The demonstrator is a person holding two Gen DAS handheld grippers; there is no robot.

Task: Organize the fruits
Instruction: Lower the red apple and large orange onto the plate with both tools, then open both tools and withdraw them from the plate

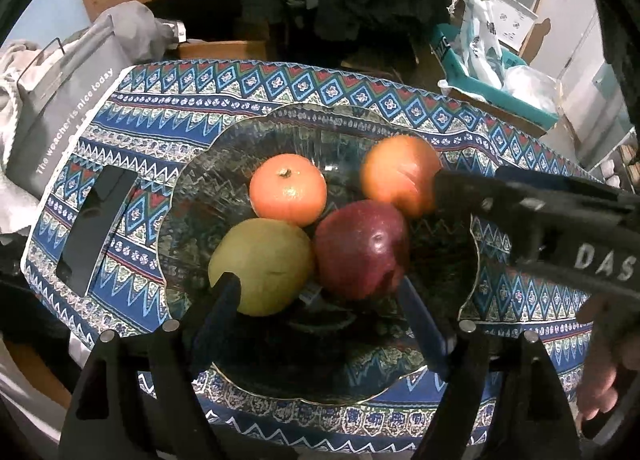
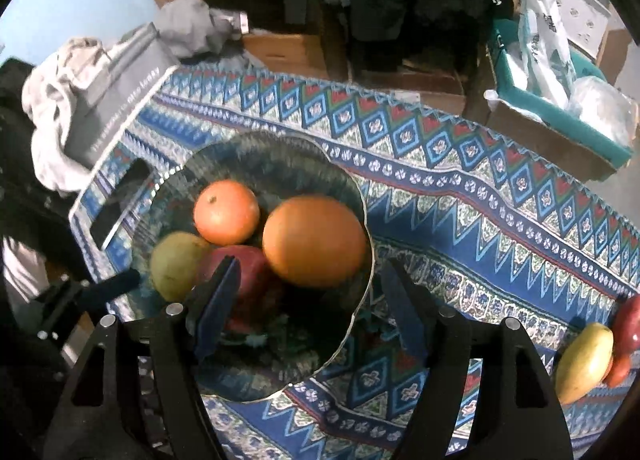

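A clear glass bowl (image 1: 188, 195) with a scalloped rim stands on the table, which is covered by a blue patterned cloth (image 1: 360, 95). Four fruits lie inside it, close together: a small orange (image 1: 288, 189), a larger orange (image 1: 400, 171), a dark red apple (image 1: 360, 248) and a green pear (image 1: 260, 260).

The left gripper (image 1: 320, 292) hangs over the near part of the bowl with its jaws spread. One blue pad covers the pear's lower edge and the other stands just beside the apple; neither is seen to press, and contact there cannot be confirmed. The lowest parts of the pear and apple are hidden behind the pads.

The right gripper (image 2: 308, 292) also has its jaws spread, with nothing pinched. In its own view the larger orange sits above the gap and the left pad covers part of the apple. In the left wrist view this gripper enters from the right and its dark tip overlaps the larger orange, which is blurred there; touching cannot be judged. A hand (image 1: 604, 376) holding it is cut off at the frame edge.

Outside the bowl, at the right edge of the right wrist view, a yellow-green fruit (image 2: 584, 360) and red fruit (image 2: 630, 326) lie on the cloth, cut off by the lens border. A black phone (image 1: 94, 227) lies left of the bowl. A grey box (image 1: 68, 115) with partly legible lettering rests beyond it.
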